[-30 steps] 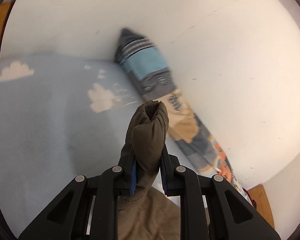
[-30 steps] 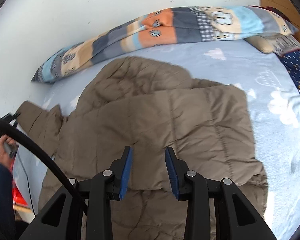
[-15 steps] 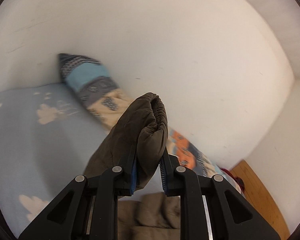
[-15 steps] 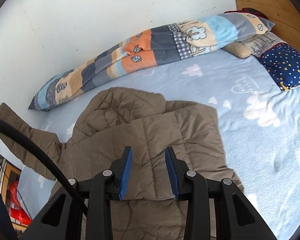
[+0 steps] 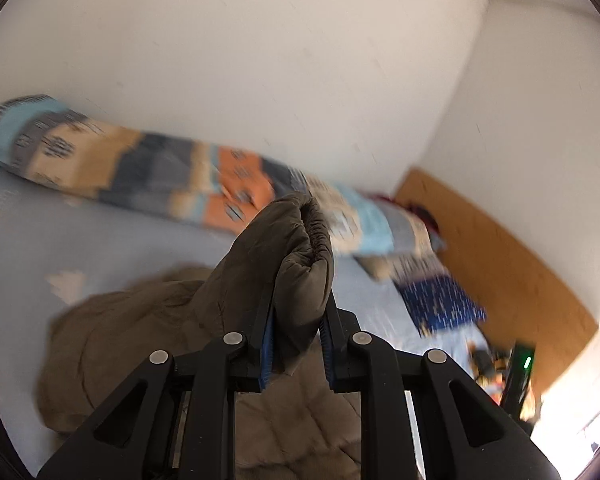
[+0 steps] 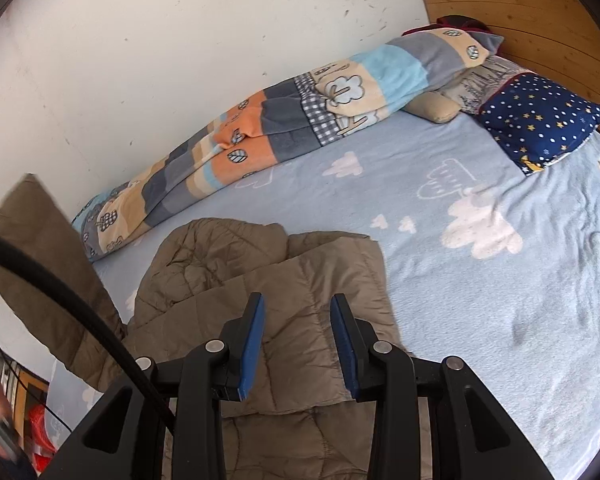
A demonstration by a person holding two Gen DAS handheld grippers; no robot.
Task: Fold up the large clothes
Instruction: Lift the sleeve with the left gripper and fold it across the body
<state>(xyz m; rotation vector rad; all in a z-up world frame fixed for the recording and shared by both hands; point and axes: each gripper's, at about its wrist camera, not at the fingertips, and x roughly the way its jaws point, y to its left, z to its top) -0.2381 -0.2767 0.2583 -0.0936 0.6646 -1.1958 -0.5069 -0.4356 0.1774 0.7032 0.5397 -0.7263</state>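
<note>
Brown quilted jacket (image 6: 284,304) lies on the bed (image 6: 480,280) near its foot, body partly folded; the left tool (image 5: 296,320) is pinched on the elastic sleeve cuff (image 5: 300,248) and holds it up off the bed, so the sleeve (image 6: 48,280) hangs in a slope back to the shoulder. Right tool (image 6: 296,344) hovers over the jacket body, spread, gripping nothing. My read: the step is folding the sleeve across the body. To do it well, carry the cuff over the chest in one arc, keep light tension so the sleeve lands flat, and let go only once it rests on the body (puffy fill will spring back, so the right tool could press down at the shoulder seam as a hinge). Risk: the pull drags the whole jacket sideways on the fleece. Bed has a pale blue cover with white clouds; a patchwork blanket (image 6: 300,120) is rolled along the white wall (image 6: 180,40), a navy star pillow (image 6: 540,120) sits by the wooden headboard (image 6: 520,12). Left view is motion-blurred, so detail there is unreliable.
</note>
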